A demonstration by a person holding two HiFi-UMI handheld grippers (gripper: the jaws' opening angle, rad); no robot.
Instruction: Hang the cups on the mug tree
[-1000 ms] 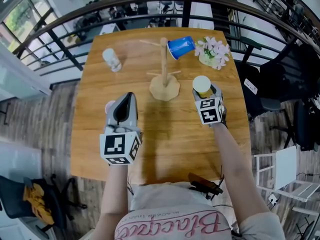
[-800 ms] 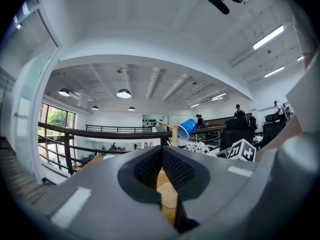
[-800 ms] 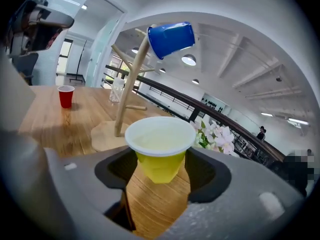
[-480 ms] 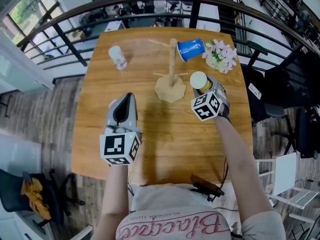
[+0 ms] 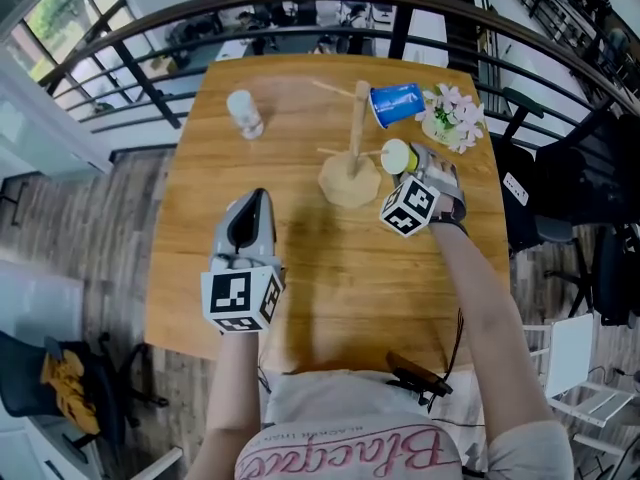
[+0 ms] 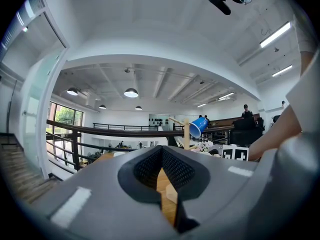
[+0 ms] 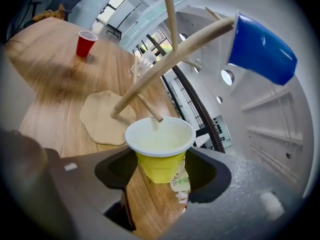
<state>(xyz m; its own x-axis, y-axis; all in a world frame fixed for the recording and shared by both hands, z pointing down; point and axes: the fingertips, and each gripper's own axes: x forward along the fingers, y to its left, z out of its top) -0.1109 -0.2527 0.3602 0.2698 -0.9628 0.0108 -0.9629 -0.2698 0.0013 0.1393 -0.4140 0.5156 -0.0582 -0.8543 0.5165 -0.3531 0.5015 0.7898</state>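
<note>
Yellow cup (image 7: 159,151) clamped in right gripper (image 7: 162,176), mouth facing mug tree peg (image 7: 147,106) tip just ahead; left gripper (image 6: 162,176) closed, empty.

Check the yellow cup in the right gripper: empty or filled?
Empty: the right gripper view looks into the yellow cup, and its white inside is bare.

Open-plan office or lab on a mezzanine level. Evidence: a black metal railing (image 6: 100,129) runs round the far side of the wooden table (image 5: 200,268). The exposed ceiling carries pendant lamps (image 6: 131,92) and strip lights (image 6: 275,34). Black office chairs (image 5: 565,173) stand right, on plank flooring (image 5: 70,218). Tall windows (image 6: 62,121) lie far left.
</note>
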